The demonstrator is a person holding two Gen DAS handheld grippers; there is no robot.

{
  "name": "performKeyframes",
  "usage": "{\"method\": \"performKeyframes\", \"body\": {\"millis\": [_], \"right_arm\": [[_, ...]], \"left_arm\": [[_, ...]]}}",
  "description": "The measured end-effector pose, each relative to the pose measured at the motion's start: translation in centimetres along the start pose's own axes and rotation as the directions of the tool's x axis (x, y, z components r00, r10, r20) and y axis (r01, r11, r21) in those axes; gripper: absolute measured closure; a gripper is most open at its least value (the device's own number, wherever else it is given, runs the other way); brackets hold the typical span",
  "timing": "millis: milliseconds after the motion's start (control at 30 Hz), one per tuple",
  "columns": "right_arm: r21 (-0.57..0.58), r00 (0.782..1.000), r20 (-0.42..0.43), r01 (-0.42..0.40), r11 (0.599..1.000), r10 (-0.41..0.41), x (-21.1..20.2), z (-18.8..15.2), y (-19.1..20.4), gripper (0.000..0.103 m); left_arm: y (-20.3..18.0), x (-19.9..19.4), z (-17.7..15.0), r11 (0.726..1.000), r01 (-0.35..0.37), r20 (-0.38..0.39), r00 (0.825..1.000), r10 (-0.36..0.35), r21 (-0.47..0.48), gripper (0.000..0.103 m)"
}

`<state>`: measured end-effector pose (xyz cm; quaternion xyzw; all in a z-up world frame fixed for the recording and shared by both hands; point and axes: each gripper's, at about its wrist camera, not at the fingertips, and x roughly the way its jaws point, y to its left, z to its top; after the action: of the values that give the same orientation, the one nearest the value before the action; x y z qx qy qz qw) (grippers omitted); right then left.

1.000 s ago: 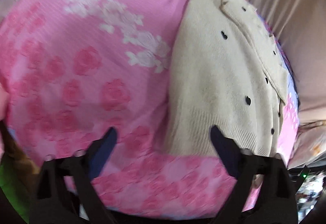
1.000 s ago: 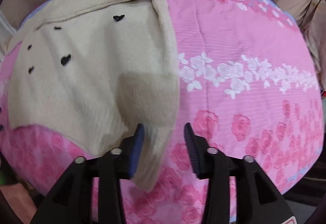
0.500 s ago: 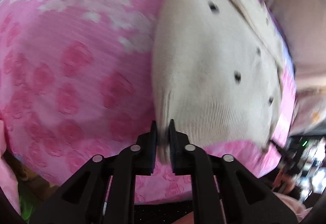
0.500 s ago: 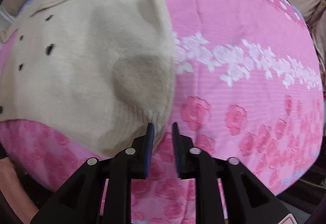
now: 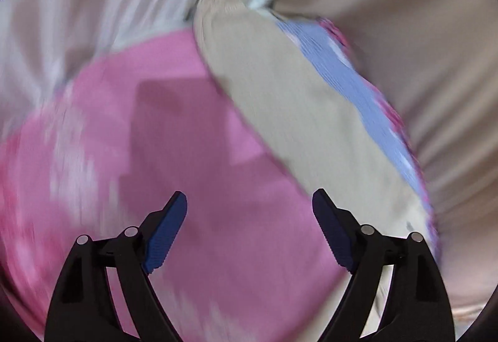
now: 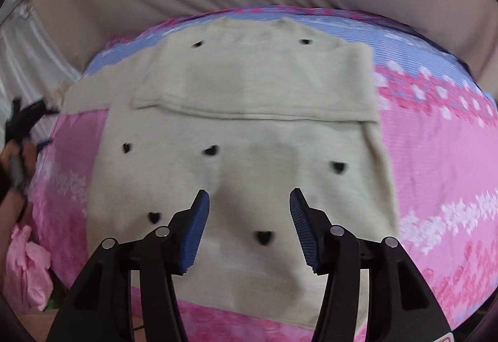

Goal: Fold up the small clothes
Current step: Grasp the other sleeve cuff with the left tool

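Sweater (image 6: 249, 130) lies flat on pink bedsheet (image 6: 435, 155) under right tongs (image 6: 247, 217), top part folded down w/ sleeve tucked; left tongs (image 5: 249, 227) beside its long edge. Both have just been opening, nothing between. Judging: partly folded, another fold left

Left hand-held gripper (image 5: 249, 217) over pink bedspread (image 5: 193, 136), jaws just been opening, now wide apart, nothing between blue pads (image 5: 165, 236). View motion-blurred. Cream knit garment (image 5: 295, 111) stretches diagonally from upper middle to lower right, ribbed end at top. Blue-and-pink bedspread border (image 5: 367, 99) along garment's right edge. Beige curtain (image 5: 420, 30) behind. Gripper shadow on bedspread.
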<state>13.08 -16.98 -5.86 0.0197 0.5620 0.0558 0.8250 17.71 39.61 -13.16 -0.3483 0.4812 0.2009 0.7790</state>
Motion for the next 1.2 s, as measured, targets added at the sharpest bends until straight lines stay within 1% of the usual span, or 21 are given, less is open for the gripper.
{"method": "performKeyframes", "body": {"millis": [67, 133, 200, 267, 300, 333, 367, 400, 433, 500, 600, 700, 733, 833, 900, 967, 1000, 1033, 1067, 1133, 1200], "right_arm": [[-0.054, 1.000, -0.024, 0.008, 0.998, -0.009, 0.2, -1.2, 1.8, 0.051], [-0.101, 0.998, -0.043, 0.049, 0.994, -0.054, 0.5, -1.5, 3.3, 0.048], [-0.107, 0.995, -0.067, 0.068, 0.992, -0.076, 1.1, -1.9, 3.1, 0.048], [-0.088, 0.992, -0.094, 0.073, 0.993, -0.081, 1.9, -1.7, 3.0, 0.048], [-0.080, 0.990, -0.107, 0.083, 0.993, -0.091, 2.4, -1.5, 3.0, 0.048], [-0.072, 0.988, -0.119, 0.087, 0.994, -0.095, 2.8, -1.4, 2.9, 0.048], [-0.064, 0.987, -0.134, 0.081, 0.995, -0.089, 3.2, -1.3, 2.9, 0.048], [-0.058, 0.986, -0.143, 0.080, 0.995, -0.088, 3.6, -1.2, 2.8, 0.048], [-0.052, 0.984, -0.151, 0.083, 0.995, -0.090, 4.0, -1.1, 2.8, 0.048], [-0.056, 0.984, -0.158, 0.073, 0.996, -0.081, 4.4, -1.0, 2.9, 0.048], [-0.064, 0.986, -0.154, 0.060, 0.996, -0.070, 4.6, -1.0, 2.9, 0.048], [-0.050, 0.988, -0.149, 0.040, 0.998, -0.047, 4.6, -1.2, 2.1, 0.048], [-0.043, 0.989, -0.145, 0.036, 0.998, -0.042, 4.6, -1.3, 1.7, 0.048], [-0.007, 0.993, -0.120, 0.018, 1.000, -0.019, 4.3, -1.3, 0.1, 0.048], [0.019, 0.995, -0.095, 0.012, 1.000, -0.010, 3.9, -1.2, -1.3, 0.048], [0.061, 0.997, -0.074, 0.008, 0.998, -0.003, 3.5, -1.3, -3.0, 0.048], [0.080, 0.998, -0.065, 0.004, 0.997, 0.001, 3.4, -1.4, -3.8, 0.048], [0.101, 0.999, -0.051, 0.006, 0.995, -0.001, 3.1, -1.5, -4.7, 0.048], [0.125, 0.999, -0.036, 0.007, 0.992, -0.002, 2.8, -1.6, -5.8, 0.048], [0.169, 1.000, -0.011, 0.006, 0.986, -0.004, 2.3, -2.1, -8.0, 0.047], [0.204, 1.000, 0.004, 0.011, 0.979, -0.012, 2.1, -2.5, -10.0, 0.046]], "left_arm": [[0.2, 2.5, 3.6, 0.998, -0.062, 0.041, 0.997, 0.062, 0.007, 0.023], [0.8, 4.7, 6.4, 0.995, -0.098, 0.069, 0.993, 0.098, -0.010, 0.023], [1.9, 6.3, 8.0, 0.991, -0.123, 0.083, 0.988, 0.127, -0.052, 0.022], [1.8, 6.8, 9.1, 0.990, -0.131, 0.173, 0.975, 0.138, -0.053, 0.023], [1.6, 7.2, 9.5, 0.988, -0.151, 0.185, 0.970, 0.156, -0.042, 0.023], [1.6, 7.2, 9.8, 0.986, -0.165, 0.215, 0.962, 0.169, -0.036, 0.032], [1.4, 7.2, 9.9, 0.986, -0.166, 0.243, 0.956, 0.167, -0.023, 0.049], [1.3, 7.3, 10.0, 0.983, -0.182, 0.262, 0.948, 0.180, -0.013, 0.057], [1.3, 7.3, 10.0, 0.984, -0.180, 0.273, 0.946, 0.176, -0.009, 0.088], [1.9, 7.0, 10.2, 0.993, -0.115, 0.264, 0.957, 0.118, -0.029, 0.094], [0.0, 4.7, 9.8, 0.997, -0.078, 0.337, 0.939, 0.073, 0.003, 0.096], [-4.8, 0.5, 8.5, 0.993, -0.010, 0.391, 0.920, -0.038, 0.120, 0.096], [-6.9, -1.3, 7.6, 0.984, 0.041, 0.401, 0.910, -0.108, 0.171, 0.096], [-14.0, -6.5, 3.6, 0.927, 0.166, 0.384, 0.875, -0.296, 0.336, 0.096], [-18.5, -8.7, 0.2, 0.866, 0.240, 0.328, 0.854, -0.403, 0.440, 0.095], [-23.8, -9.7, -4.4, 0.778, 0.333, 0.211, 0.838, -0.503, 0.532, 0.095], [-25.6, -9.5, -6.2, 0.752, 0.364, 0.167, 0.834, -0.526, 0.550, 0.095], [-27.8, -9.1, -8.9, 0.711, 0.406, 0.095, 0.829, -0.551, 0.575, 0.095], [-29.4, -8.6, -11.0, 0.689, 0.424, 0.052, 0.830, -0.556, 0.588, 0.095], [-32.3, -6.5, -15.7, 0.660, 0.449, -0.038, 0.842, -0.537, 0.602, 0.091], [-33.9, -3.5, -19.6, 0.661, 0.448, -0.126, 0.871, -0.475, 0.603, 0.080]]}}
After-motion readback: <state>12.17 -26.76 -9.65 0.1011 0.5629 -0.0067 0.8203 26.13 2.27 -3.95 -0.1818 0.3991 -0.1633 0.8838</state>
